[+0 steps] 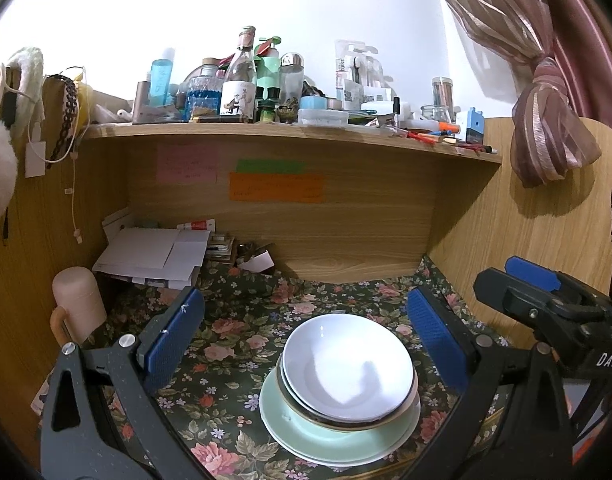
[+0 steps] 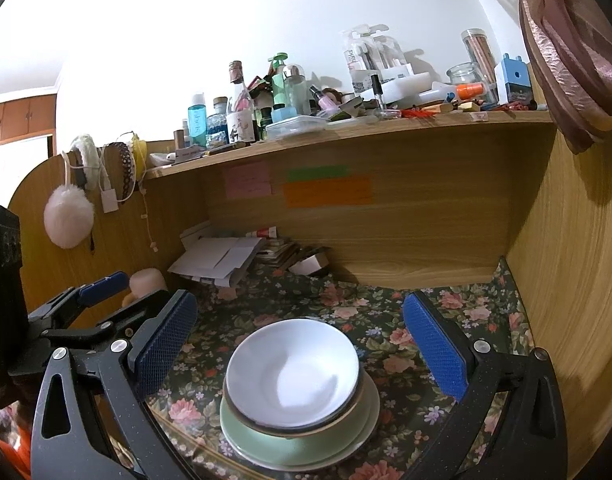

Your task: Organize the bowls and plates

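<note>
On the floral-clothed bench (image 1: pixel 233 332), the stack sits centred ahead of both my tools: pale green plate (image 1: pixel 306 440) at the bottom, gold-rimmed bowls (image 1: pixel 338 420) nested on it, white bowl (image 1: pixel 348 364) on top. My left gripper (image 1: pixel 306 340) and right gripper (image 2: pixel 301 344) hover above with fingers spread wide, empty, straddling the round stack, neither clearly nearer.

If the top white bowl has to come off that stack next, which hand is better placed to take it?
Probably the right gripper: the white bowl sits centred between its open jaws. For the left gripper, equally open, the stack lies nearer one finger. The edge is slight.
</note>
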